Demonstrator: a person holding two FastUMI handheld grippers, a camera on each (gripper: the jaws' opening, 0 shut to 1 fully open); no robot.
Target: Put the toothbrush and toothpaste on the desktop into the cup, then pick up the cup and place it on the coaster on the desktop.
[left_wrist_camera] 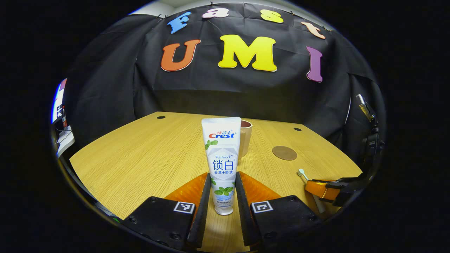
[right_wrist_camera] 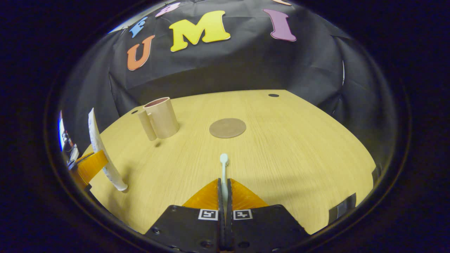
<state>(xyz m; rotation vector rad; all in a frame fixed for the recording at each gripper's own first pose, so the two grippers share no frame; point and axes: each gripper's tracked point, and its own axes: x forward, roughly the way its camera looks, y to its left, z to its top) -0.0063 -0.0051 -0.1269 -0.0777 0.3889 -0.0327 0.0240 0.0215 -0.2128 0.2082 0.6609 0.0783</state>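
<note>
**Both grippers gripping their items at the near edge of the tabletop**

In the left gripper view, the left gripper (left_wrist_camera: 223, 191) is clamping the toothpaste (left_wrist_camera: 223, 160) between both fingers, which are pressing on the lower part of the tube. The tube is standing upright with its cap end down, close to the near edge of the tabletop (left_wrist_camera: 140, 158). Directly behind the tube, the cup (left_wrist_camera: 245, 137) is standing upright toward the far edge, partly hidden by the tube. The coaster (left_wrist_camera: 284, 153) is lying flat to the right of the cup, apart from it.

In the right gripper view, the right gripper (right_wrist_camera: 224, 191) is pinching the toothbrush (right_wrist_camera: 224, 168) with its fingers nearly together on the handle. The brush head is pointing away toward the middle of the tabletop, and whether it is touching the wood cannot be told. The coaster is lying beyond the brush head, with the cup farther toward the far left corner, its handle facing the near side. At the right edge of the left gripper view, the right gripper is appearing with the brush head sticking out of it.
</note>
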